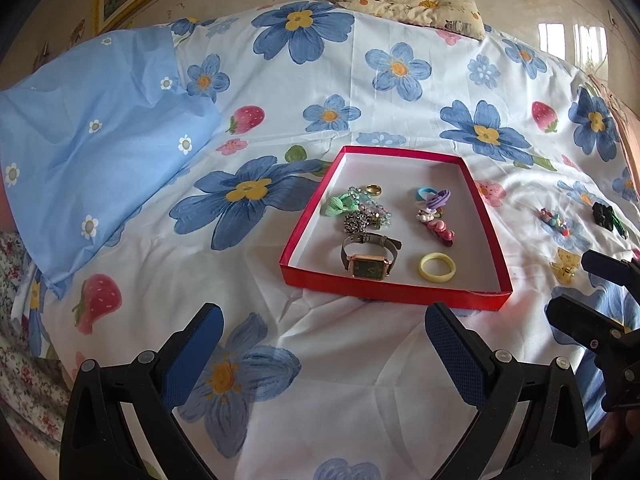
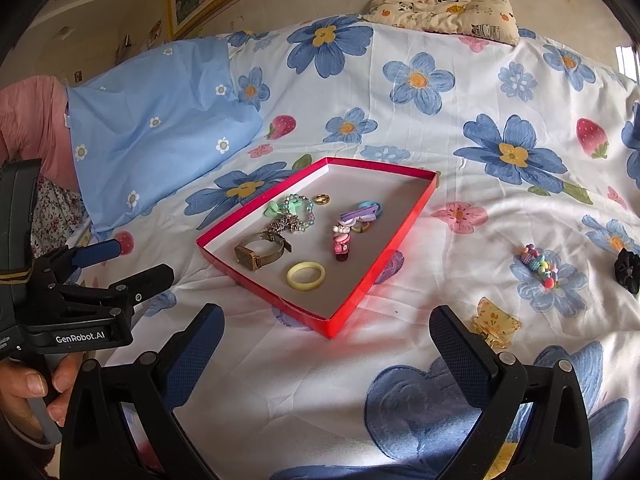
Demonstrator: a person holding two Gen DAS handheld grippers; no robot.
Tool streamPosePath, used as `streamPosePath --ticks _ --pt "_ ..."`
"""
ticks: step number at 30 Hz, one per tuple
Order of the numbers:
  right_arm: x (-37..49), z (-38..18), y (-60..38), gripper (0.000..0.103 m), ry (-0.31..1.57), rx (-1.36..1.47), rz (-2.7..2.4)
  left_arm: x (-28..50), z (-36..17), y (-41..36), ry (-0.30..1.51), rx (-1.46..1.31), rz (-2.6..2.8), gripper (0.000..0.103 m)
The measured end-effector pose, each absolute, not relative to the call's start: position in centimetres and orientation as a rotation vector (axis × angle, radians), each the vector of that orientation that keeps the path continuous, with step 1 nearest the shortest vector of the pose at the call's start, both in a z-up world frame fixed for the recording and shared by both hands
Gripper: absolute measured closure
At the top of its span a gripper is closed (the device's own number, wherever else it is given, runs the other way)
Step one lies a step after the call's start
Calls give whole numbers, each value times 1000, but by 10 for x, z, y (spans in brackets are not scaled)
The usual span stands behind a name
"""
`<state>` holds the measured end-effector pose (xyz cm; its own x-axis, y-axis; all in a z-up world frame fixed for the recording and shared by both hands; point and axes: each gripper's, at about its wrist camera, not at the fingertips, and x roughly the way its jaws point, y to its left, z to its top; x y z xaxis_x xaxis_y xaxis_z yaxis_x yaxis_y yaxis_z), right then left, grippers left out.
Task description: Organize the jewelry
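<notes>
Both claws stand wide and hold nothing: the left gripper [image 1: 324, 322] hovers above the flower-printed white bedsheet [image 1: 360, 380] just short of the near rim of the shallow red cardboard tray with a white floor [image 1: 400, 295], its blue-padded fingers [image 1: 456, 356] touching nothing, and the right gripper [image 2: 326, 326] hangs likewise spread over the sheet by the tray's near corner. In the tray lie a square-faced wristwatch with a mesh band [image 1: 370, 258], a pale yellow plastic bangle [image 1: 437, 266], a gold ring [image 1: 374, 189], a green beaded bracelet [image 1: 370, 208] and a cluster of pastel hair ties and clips [image 1: 434, 216]. Outside it, on the sheet to the right, rest an amber translucent claw clip [image 2: 495, 322] just beside the right gripper's right finger, a multicoloured beaded hair clip [image 2: 540, 266] and a black scrunchie [image 2: 628, 270], well apart from the tray. A hand [image 2: 28, 396] grips the left gripper's handle.
</notes>
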<state>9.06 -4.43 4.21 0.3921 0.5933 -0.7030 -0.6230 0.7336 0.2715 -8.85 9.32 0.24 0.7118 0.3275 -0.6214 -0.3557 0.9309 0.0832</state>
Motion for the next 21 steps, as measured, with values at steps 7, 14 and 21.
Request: streamPosePath --ticks 7,14,21 --pt "90 41 -44 0 878 -38 771 -87 2 92 688 -46 377 1" --pt "90 40 -43 0 881 -40 771 -88 2 93 688 -55 367 1" --pt "89 39 -41 0 880 -38 775 -87 2 94 690 -55 368 1"
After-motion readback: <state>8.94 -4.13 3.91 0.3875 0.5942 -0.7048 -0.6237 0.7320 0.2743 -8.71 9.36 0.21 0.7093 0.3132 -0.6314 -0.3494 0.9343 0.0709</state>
